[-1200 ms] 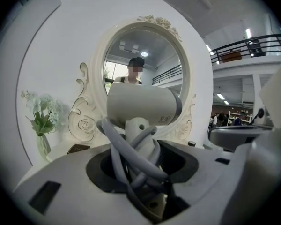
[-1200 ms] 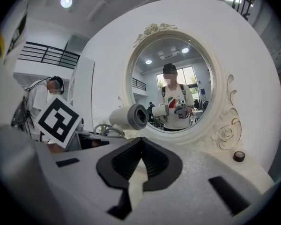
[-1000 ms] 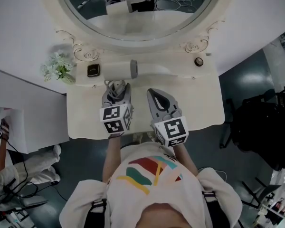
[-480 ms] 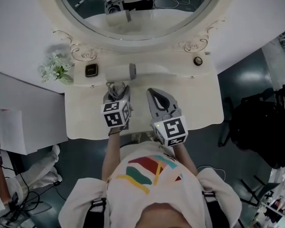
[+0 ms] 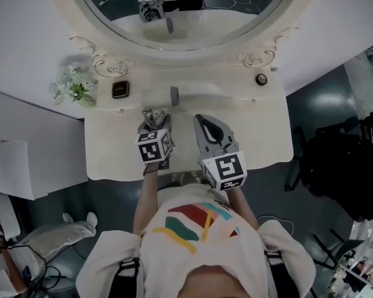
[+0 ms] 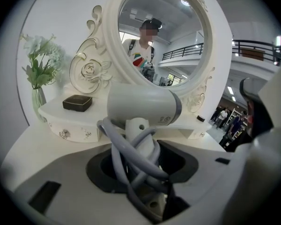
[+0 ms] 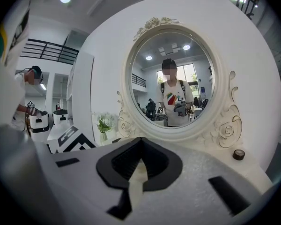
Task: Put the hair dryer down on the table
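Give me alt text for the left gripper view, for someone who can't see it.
The left gripper holds a white hair dryer upright by its cord-wrapped handle, barrel pointing right. Behind stand an ornate oval mirror, a vase of flowers and a small dark box.

Head view: the hair dryer (image 5: 158,96) shows only its barrel, with the handle tucked under the left tool (image 5: 153,118). The mirror (image 5: 193,30) runs off the top edge. That little dark round thing (image 5: 260,79) by the mirror's frame is too small to name. Left gripper view: the cord (image 6: 131,149) dives into the tool's pocket, its end out of sight. A pale shape at the right edge is blurred.
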The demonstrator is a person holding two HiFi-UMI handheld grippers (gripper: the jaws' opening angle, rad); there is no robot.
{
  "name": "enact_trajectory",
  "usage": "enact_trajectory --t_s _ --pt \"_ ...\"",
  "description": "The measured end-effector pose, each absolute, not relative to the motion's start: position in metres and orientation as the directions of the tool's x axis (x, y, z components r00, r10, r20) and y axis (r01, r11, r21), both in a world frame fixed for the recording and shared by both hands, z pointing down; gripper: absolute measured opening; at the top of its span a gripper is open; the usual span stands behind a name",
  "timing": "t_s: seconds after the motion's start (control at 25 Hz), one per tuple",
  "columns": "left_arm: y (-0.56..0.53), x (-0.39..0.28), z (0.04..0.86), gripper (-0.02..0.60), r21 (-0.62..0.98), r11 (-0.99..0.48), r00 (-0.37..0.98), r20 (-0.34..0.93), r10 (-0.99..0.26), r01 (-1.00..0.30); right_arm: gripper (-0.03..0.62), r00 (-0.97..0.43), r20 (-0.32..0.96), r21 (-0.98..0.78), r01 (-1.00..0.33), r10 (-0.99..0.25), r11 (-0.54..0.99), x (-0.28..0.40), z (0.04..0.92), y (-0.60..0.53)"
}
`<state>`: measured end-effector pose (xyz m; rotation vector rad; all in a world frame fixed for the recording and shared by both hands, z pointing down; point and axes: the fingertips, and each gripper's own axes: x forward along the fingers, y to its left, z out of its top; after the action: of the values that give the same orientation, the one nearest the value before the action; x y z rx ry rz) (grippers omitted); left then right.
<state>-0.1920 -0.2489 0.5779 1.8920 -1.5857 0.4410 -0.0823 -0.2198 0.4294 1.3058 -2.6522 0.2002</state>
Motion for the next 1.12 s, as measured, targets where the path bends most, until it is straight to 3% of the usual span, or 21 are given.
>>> enact_trajectory --t_s 1.12 --pt "-0.224 -0.181 0.616 0.187 0.187 -0.127 0.222 0.692 -0.687 -0.974 0.000 -0.594 0.240 -0.035 -0.796 -0.768 0.605 -0.087 0.437 -0.220"
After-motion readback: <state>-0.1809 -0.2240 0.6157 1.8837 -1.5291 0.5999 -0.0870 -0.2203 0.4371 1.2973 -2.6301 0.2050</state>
